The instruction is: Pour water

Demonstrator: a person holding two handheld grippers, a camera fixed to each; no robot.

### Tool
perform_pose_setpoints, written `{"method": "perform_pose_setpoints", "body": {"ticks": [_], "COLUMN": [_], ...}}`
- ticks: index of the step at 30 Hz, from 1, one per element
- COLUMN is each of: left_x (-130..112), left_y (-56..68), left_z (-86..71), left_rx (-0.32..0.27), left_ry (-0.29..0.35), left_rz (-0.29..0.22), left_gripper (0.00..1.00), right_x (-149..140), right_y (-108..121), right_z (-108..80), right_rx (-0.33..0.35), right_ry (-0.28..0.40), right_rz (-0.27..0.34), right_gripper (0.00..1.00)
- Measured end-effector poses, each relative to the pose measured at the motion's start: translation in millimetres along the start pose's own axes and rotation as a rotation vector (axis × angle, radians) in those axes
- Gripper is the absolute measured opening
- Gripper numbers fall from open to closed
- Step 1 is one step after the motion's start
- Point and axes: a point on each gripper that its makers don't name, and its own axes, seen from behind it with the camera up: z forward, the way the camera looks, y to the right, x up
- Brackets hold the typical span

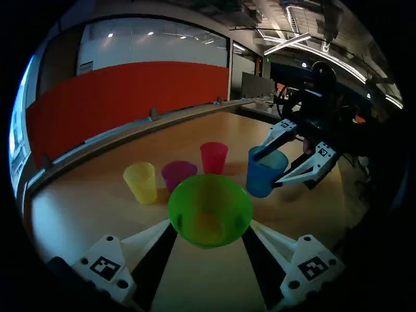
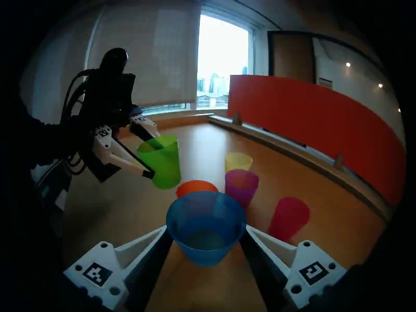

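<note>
My left gripper (image 1: 210,224) is shut on a translucent green cup (image 1: 210,208), held upright above the wooden table (image 1: 73,218). My right gripper (image 2: 206,235) is shut on a blue cup (image 2: 206,223), also upright. In the left gripper view the blue cup (image 1: 265,170) hangs to the right in the right gripper (image 1: 269,167). In the right gripper view the green cup (image 2: 162,162) hangs at the left in the left gripper (image 2: 154,156). An orange cup (image 2: 196,187) stands on the table just beyond the blue one. The two held cups are apart.
A yellow cup (image 1: 141,182), a purple cup (image 1: 178,174) and a pink-red cup (image 1: 213,157) stand in a loose row on the table. A raised rail (image 1: 156,117) runs along the table's far edge before a red wall panel (image 1: 125,91). A person's dark sleeve (image 2: 47,138) reaches in at the left.
</note>
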Motion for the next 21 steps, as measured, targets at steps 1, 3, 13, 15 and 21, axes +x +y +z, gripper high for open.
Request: {"method": "perform_pose_setpoints", "body": {"ticks": [1,3,13,15,21], "left_x": [2.9,9.0,36.3,41.6,55.0], "left_y": [-1.2,-3.6,-12.2,-13.4,-14.5], "left_z": [-1.3,-4.1,-17.9,-20.8,-25.8], "left_rx": [0.005,0.015,0.050,0.056,0.066], "left_ry": [0.006,0.018,0.068,0.080,0.121], "left_rz": [0.000,0.000,-0.004,-0.007,-0.018], "left_gripper": [0.81,0.81,0.81,0.81,0.81], "right_x": [2.1,6.0,20.3,23.6,31.6], "right_y": [0.5,1.4,4.8,5.9,8.1], "right_z": [-1.2,-3.7,-12.8,-14.4,-18.5], "right_rx": [-0.003,-0.009,-0.029,-0.032,-0.039], "right_ry": [0.004,0.012,0.041,0.050,0.070], "right_rz": [0.000,0.000,0.005,0.008,0.016], "right_gripper": [0.89,0.89,0.88,0.89,0.88]}}
